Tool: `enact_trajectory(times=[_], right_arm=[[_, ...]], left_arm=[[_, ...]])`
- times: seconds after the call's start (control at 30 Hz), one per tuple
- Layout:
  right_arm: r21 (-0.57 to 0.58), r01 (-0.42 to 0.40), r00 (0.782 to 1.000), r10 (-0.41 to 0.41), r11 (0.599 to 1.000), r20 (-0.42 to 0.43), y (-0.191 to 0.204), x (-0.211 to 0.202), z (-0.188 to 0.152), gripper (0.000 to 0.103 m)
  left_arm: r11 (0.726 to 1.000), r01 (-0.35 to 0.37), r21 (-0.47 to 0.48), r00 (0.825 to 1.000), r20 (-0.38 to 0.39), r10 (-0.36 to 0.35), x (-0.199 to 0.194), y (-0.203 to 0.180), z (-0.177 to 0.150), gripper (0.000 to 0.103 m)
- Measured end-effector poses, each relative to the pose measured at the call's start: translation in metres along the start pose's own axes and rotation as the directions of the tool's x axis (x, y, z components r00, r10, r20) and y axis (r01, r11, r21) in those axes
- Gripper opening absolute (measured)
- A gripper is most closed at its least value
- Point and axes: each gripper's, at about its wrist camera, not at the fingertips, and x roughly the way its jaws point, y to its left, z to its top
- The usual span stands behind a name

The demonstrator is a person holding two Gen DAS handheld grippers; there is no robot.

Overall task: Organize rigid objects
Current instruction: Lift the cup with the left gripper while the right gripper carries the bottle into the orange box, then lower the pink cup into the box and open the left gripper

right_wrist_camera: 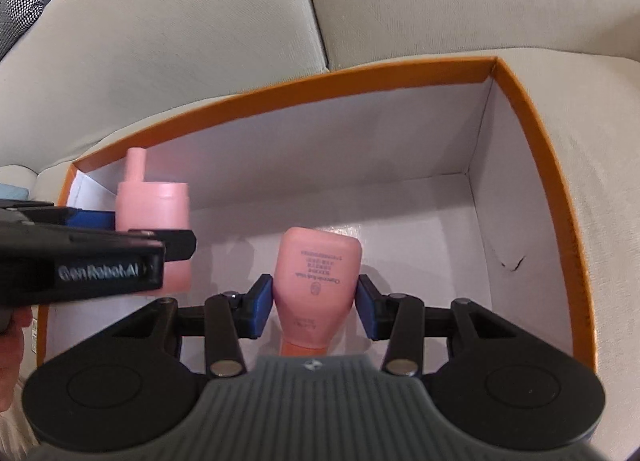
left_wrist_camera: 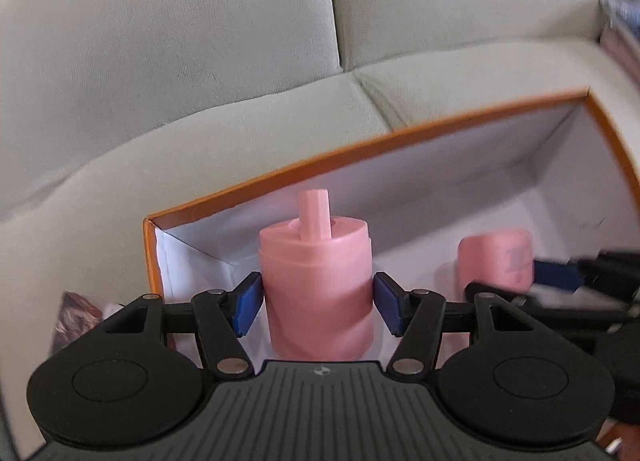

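- So, both pink plastic things are hanging inside the orange-rimmed box (right_wrist_camera: pixel 532 165), which sits on a beige sofa (right_wrist_camera: pixel 200 41), not a desk.
- Left gripper (left_wrist_camera: pixel 318 301) has the pump bottle (left_wrist_camera: pixel 318 281) upright between its jaws, blue pads pressed on the mid-body from both sides, jaws roughly half open around it. It's near the box's left corner.
- Right gripper (right_wrist_camera: pixel 314 303) holds the tube (right_wrist_camera: pixel 318 281) with its flat end pointing away from the camera and its darker cap end toward the gripper, pads on its lower flanks, jaws a bit under half open. It's around the middle of the box, towards the near edge.
- Handling guess: both look like light, stiff plastic with a smooth matte skin, so a bit slippery. The bottle's round body is the spot to grab; I wouldn't take it by the thin pump stem (left_wrist_camera: pixel 315 213) up top, that looks like the weak bit. The tube tapers, so a pinch on the slope could squirt it out; the wider shoulder seems safer. Can't tell how full either is.
- Writing: the left gripper's side reads "GenRobot.AI" in the right view. The tube has small printed lines and a round logo, upside down and too tiny to read. Faint print shows on it in the left view too, blurred.
- One box wall has a small dark scuff (right_wrist_camera: pixel 512 263).
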Motion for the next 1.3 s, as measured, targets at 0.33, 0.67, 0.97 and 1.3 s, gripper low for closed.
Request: enact_trajectory(times=[0.33,0.67,0.97,1.3], right_arm=[[0.009,-0.030,0.999,0.030,1.000,-0.025,0.003,0.012,0.004,0.046],[0.026,-0.037,0.997,0.039,0.999,-0.065,0.019,0.023,0.017,0.046],[0.063,-0.070,0.992,0.076,0.996,-0.097,0.043,0.039,0.027,0.046],[-0.042,-0.090,0.993,0.086,0.995,-0.078,0.057,0.048,0.040,0.046]], left_arm=[[1.000,0.009,0.010,1.000,0.016,-0.009,-0.003,0.005,0.004,0.070],[0.978,0.170,-0.117,0.973,0.179,-0.148,-0.059,0.067,-0.010,0.070],[0.918,0.278,-0.283,0.960,0.122,-0.253,-0.054,0.119,-0.031,0.048],[0.893,0.341,-0.296,0.940,0.135,-0.314,-0.048,0.124,-0.037,0.029]])
